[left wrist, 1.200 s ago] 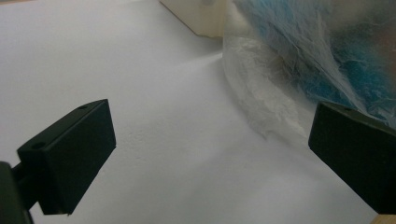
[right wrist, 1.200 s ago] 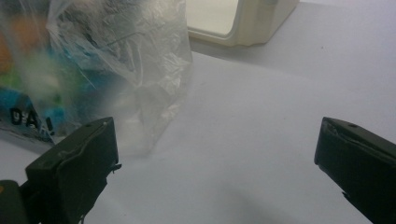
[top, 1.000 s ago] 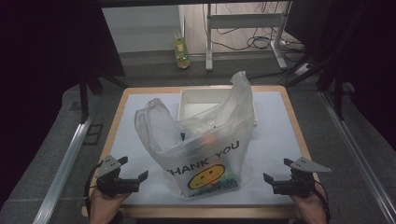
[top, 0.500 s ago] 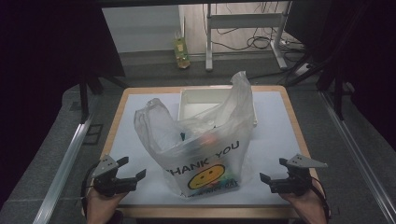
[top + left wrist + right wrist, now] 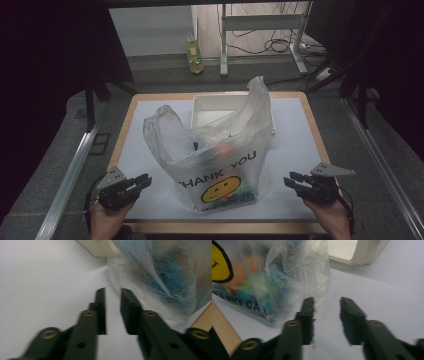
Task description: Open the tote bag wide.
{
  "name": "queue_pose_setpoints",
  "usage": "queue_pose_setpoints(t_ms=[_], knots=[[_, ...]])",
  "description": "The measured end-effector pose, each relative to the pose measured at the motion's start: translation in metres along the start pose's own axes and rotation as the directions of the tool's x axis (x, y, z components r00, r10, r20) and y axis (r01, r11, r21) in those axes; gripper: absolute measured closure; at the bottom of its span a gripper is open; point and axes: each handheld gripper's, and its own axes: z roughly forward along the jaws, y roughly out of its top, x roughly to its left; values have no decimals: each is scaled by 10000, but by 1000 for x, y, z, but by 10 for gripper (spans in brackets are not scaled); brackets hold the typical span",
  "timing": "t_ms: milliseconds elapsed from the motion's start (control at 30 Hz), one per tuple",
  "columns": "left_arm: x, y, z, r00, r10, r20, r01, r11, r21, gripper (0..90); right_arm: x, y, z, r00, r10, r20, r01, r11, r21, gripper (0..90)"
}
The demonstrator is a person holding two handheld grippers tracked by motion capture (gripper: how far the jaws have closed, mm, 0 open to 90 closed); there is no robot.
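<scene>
Closing both claws, left (image 5: 144, 180) nearly together, right (image 5: 289, 179) narrowly apart, empty, at bag's (image 5: 220, 155) nine and three; grab pending.

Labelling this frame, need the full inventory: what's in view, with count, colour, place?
plastic bag: 1, clear with yellow smiley and THANK YOU print, table centre, colourful items inside
tray: 1, white, behind the bag
table: 1, white mat on wooden top
bottle: 1, yellowish, on the floor beyond the table
left gripper: 1, black, left of the bag, jaws just closing, nothing between
right gripper: 1, black, right of the bag, jaws just closing, nothing between
</scene>
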Motion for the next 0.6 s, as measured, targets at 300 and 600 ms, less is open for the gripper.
queue_pose_setpoints(t_ms=[300,600], knots=[[-9,10,-9,9999,105,109,-104,9999,-129,892,5,11,-1,9967,-590,-563,596,9982,95,893],[-11,20,-22,9959,-17,906,41,9996,-268,891,10,29,-7,9963,-704,-486,696,9974,-179,893]])
